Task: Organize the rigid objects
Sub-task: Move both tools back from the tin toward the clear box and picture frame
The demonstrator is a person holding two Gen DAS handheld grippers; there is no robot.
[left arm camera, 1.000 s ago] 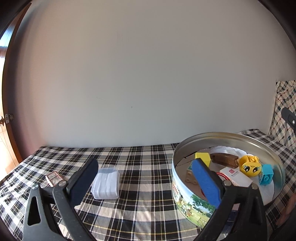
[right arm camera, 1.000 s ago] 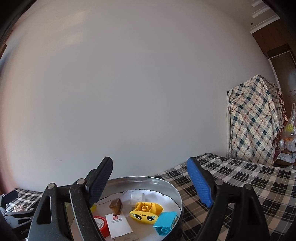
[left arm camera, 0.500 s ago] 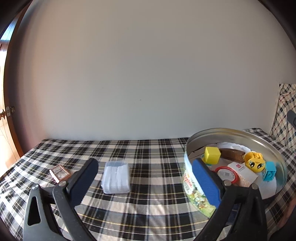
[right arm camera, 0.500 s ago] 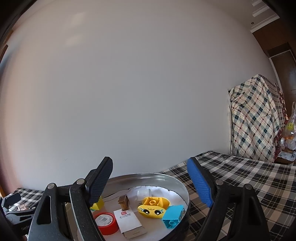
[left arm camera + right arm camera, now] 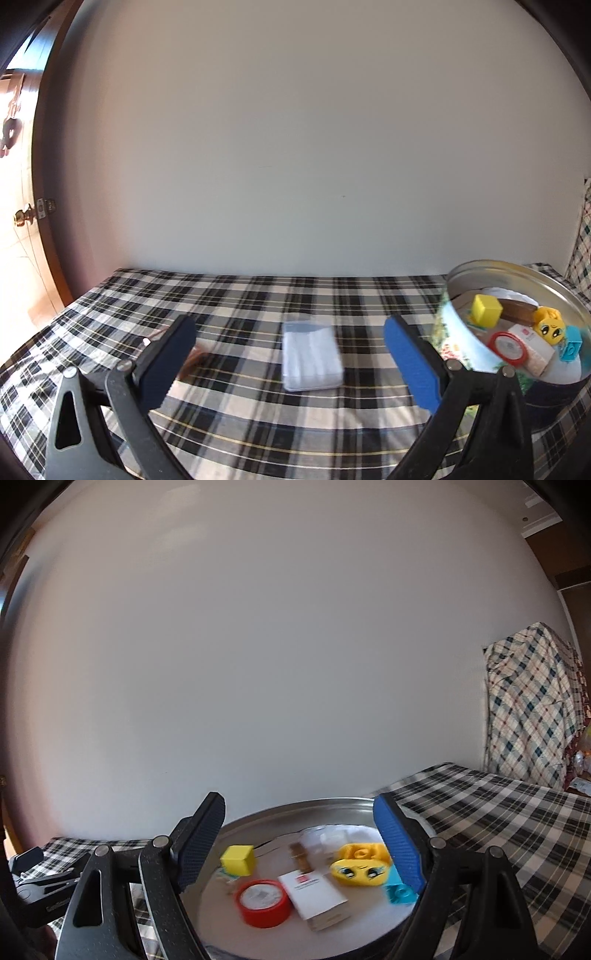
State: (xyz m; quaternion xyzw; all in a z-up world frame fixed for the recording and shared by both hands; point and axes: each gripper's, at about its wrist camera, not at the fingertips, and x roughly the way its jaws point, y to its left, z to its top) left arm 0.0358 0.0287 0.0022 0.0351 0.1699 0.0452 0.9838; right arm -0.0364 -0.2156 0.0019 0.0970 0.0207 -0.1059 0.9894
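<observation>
Left wrist view, entry 1: clear box (image 5: 311, 356), a flat lidded plastic case with something white and ribbed inside, lying on the plaid cloth (image 5: 258, 295) between my left gripper (image 5: 290, 363) fingers and a little ahead of them, touching neither. My jaws stand wide with nothing in them. Judged light, stiff, smooth-sided and likely slippery; the thin lid may flex or pop under a hard squeeze. Best hold, as I judge it: across the 2 long sides, low on the wall, pads flat.

Entry 2: small brown item (image 5: 195, 356), mostly hidden behind my left finger on the cloth; too blurred to name or rate.

Entry 3: tin (image 5: 517, 269), round metal, at the right of the cloth, well apart from the box. Already in it: yellow cube (image 5: 487, 311), red tape roll (image 5: 508, 345), white carton (image 5: 532, 334), yellow face brick (image 5: 549, 325), blue brick (image 5: 570, 347), and a brown piece at the back.

Right wrist view, entry 4: my right gripper (image 5: 306, 843) hangs over the tin, jaws wide, holding nothing. Contents read as hard, light plastic and card. The tin's thin rim looks rigid, and the slick wall could slide on the cloth if nudged.
</observation>
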